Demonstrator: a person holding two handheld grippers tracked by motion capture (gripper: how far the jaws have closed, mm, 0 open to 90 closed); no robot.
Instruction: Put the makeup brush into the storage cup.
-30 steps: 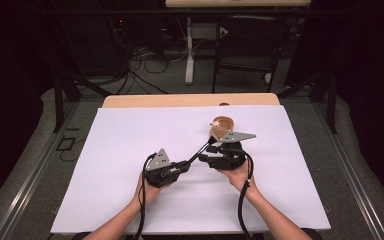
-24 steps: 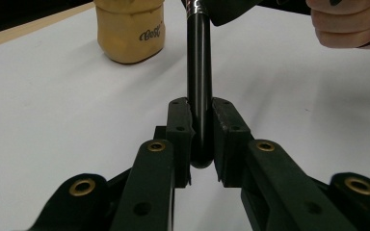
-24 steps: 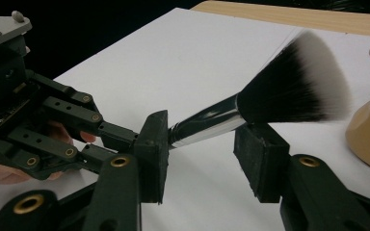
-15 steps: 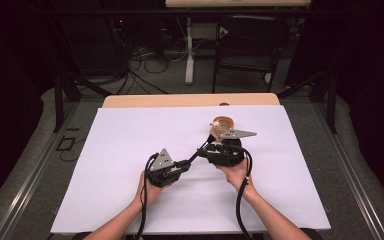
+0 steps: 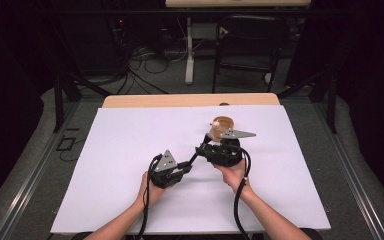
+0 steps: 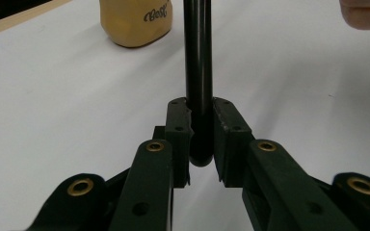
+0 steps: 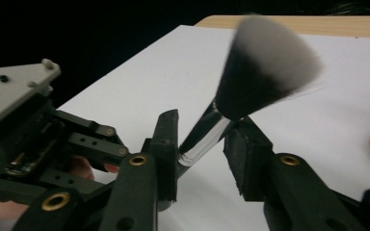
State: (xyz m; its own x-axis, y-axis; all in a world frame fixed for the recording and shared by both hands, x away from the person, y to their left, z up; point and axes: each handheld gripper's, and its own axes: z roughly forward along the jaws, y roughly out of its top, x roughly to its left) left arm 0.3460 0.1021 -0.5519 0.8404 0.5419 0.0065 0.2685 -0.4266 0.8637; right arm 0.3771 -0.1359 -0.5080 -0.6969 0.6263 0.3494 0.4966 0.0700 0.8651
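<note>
A makeup brush with a black handle (image 6: 197,57), a silver ferrule (image 7: 204,139) and a black-and-white bristle head (image 7: 265,67) slants up between the two grippers over the white table cover. My left gripper (image 5: 187,165) (image 6: 202,130) is shut on the handle's end. My right gripper (image 5: 200,149) (image 7: 207,134) stands open, its jaws on either side of the ferrule; the left jaw is near or touching it. A tan container (image 5: 221,123) (image 6: 135,19) with dark lettering sits just behind the right gripper.
The white cover (image 5: 130,140) spans the wooden table (image 5: 190,100). The left gripper's body and grey plate (image 7: 14,91) are close at the left of the right gripper view. A chair (image 5: 250,45) and cables lie beyond the table's far edge.
The right gripper has shifted slightly around the brush's ferrule. The left gripper and the tan container have stayed put.
</note>
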